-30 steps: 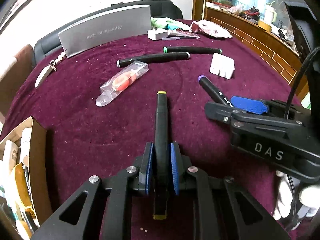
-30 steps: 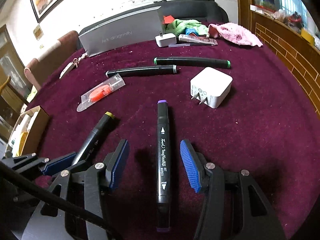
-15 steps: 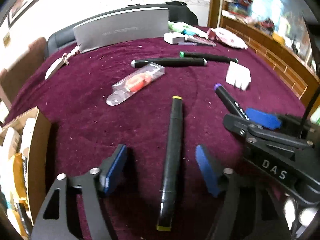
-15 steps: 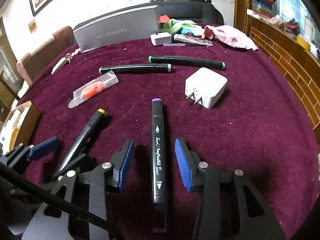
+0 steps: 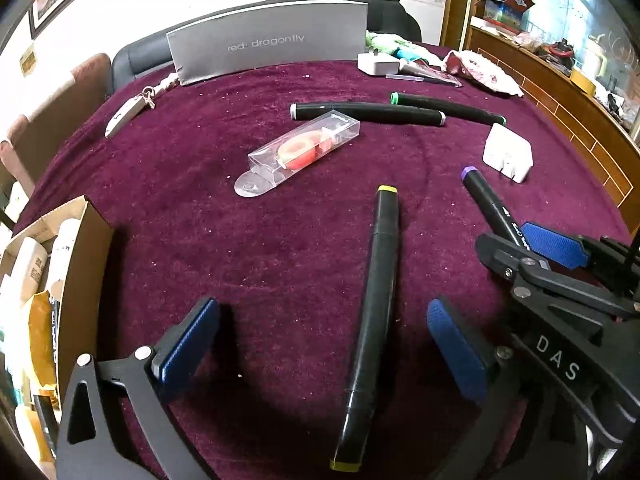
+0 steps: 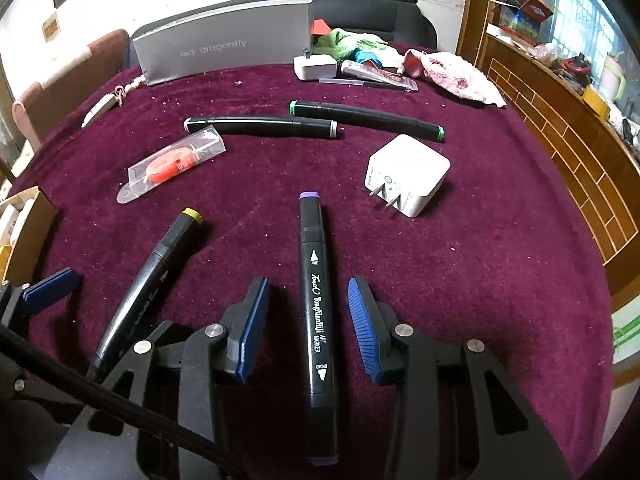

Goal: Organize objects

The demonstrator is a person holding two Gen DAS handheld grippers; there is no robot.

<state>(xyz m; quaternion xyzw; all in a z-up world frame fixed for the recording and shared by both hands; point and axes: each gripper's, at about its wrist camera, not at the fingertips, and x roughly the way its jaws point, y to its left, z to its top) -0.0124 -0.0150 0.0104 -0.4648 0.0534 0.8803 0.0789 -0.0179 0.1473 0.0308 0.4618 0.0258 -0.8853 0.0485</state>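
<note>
A black yellow-capped marker (image 5: 374, 276) lies on the maroon tablecloth (image 5: 240, 240) between the wide-open pads of my left gripper (image 5: 324, 332), untouched; it also shows in the right wrist view (image 6: 148, 280). A black purple-capped marker (image 6: 316, 292) lies between the pads of my right gripper (image 6: 306, 326), which is open with small gaps either side; it also shows in the left wrist view (image 5: 486, 200). Two more black markers, grey-capped (image 6: 260, 125) and green-capped (image 6: 366, 119), lie farther back.
A clear packet with a red item (image 5: 300, 152), a white charger (image 6: 408, 176), a grey box (image 5: 268, 46), a second charger (image 6: 314, 66), cloths (image 6: 452, 76) and a white key fob (image 5: 126, 114) sit on the table. A cardboard box (image 5: 48, 280) of packets stands at the left edge.
My left gripper opened, let go of the yellow-capped marker and drew back; the marker now lies on the cloth. My right gripper narrowed around the purple-capped marker.
</note>
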